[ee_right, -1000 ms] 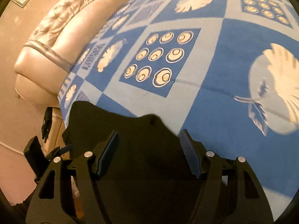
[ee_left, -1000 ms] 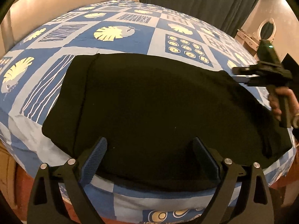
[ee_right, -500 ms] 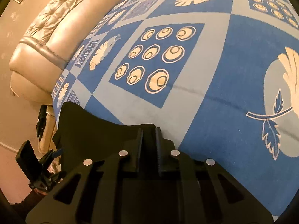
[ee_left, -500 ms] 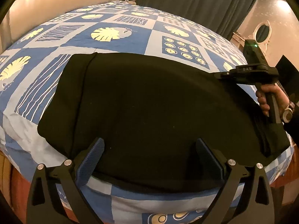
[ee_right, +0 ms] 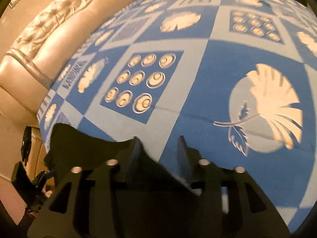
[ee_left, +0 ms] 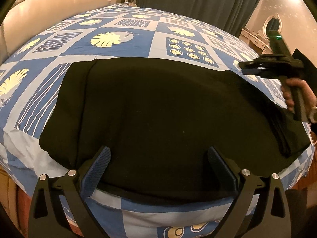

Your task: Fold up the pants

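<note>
Lying flat on the patterned bedspread point(ee_left: 138, 45), the black pants point(ee_left: 158, 115) fill the centre; left gripper point(ee_left: 158, 168) gapes wide at six o'clock, right gripper point(ee_right: 160, 154) stands parted, holding nothing.

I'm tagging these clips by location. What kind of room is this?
Most likely a home bedroom. The black pants lie on a bed with a blue patterned bedspread, a padded cream headboard stands at its end, and dark curtains plus a mirrored dressing table line the far wall.
</note>
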### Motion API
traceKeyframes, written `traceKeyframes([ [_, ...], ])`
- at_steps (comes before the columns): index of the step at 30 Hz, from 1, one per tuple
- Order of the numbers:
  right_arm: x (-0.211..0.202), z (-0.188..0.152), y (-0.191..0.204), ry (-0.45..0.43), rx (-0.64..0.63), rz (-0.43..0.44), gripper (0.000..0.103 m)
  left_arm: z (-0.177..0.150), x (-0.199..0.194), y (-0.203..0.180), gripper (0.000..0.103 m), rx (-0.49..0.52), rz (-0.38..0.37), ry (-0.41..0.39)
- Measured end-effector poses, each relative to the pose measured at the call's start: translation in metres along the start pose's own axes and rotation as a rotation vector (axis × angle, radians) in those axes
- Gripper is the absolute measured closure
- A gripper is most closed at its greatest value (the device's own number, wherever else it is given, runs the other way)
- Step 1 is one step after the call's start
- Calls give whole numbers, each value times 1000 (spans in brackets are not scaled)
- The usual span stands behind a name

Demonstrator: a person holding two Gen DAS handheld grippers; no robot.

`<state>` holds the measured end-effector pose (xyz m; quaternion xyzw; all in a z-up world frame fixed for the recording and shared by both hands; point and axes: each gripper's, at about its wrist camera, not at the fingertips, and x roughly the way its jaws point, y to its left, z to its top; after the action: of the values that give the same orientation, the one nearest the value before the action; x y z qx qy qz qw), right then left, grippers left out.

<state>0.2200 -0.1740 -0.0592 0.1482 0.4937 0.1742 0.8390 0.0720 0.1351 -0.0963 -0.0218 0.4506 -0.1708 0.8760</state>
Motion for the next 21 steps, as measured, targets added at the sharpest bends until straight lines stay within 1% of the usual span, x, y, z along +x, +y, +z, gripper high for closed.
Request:
traceKeyframes([
  [1, -11, -9, 4, -32, 8, 15, 40, -1, 0, -1, 6, 3, 1, -2],
  [2, -18, -16, 6, -50, 14, 32, 39, -1, -1, -1, 6, 6, 2, -6],
  [3, -30, -31, 12, -71, 16, 64, 39, -2, -3, -2, 6, 10, 2, -11],
  [4, -38, -44, 17, -85, 11, 79, 37, -2, -4, -2, 6, 11, 2, -13],
  [5, -48, -65, 25, -100, -8, 82, 35, -2, -6, -2, 6, 14, -2, -13],
  [6, -55, -79, 31, -110, -25, 79, 31, -2, -10, -2, 6, 21, -9, -10],
  [7, -61, -95, 37, -121, -43, 75, 30, -1, -14, -2, 6, 23, -15, -6],
  [9, -77, -130, 47, -149, -77, 44, 30, 1, -25, 4, 6, 5, -33, -3],
  [11, -88, -159, 53, -182, -91, 11, 26, 4, -37, 12, 6, -24, -56, -19],
  [12, -93, -174, 56, -198, -102, -17, 22, 6, -46, 20, 6, -50, -69, -30],
  [13, -97, -187, 57, -210, -106, -49, 21, 8, -50, 27, 6, -66, -73, -36],
  [15, -101, -207, 56, -230, -101, -98, 21, 13, -57, 44, 6, -110, -73, -47],
  [16, -103, -210, 55, -233, -90, -105, 21, 17, -59, 58, 6, -149, -68, -49],
  [18, -112, -211, 53, -273, -70, -117, 21, 24, -58, 87, 6, -231, -75, -47],
  [20, -110, -211, 50, -266, -59, -119, 18, 27, -53, 109, 6, -292, -73, -39],
  [21, -105, -210, 49, -244, -52, -123, 18, 28, -48, 120, 6, -321, -82, -24],
])
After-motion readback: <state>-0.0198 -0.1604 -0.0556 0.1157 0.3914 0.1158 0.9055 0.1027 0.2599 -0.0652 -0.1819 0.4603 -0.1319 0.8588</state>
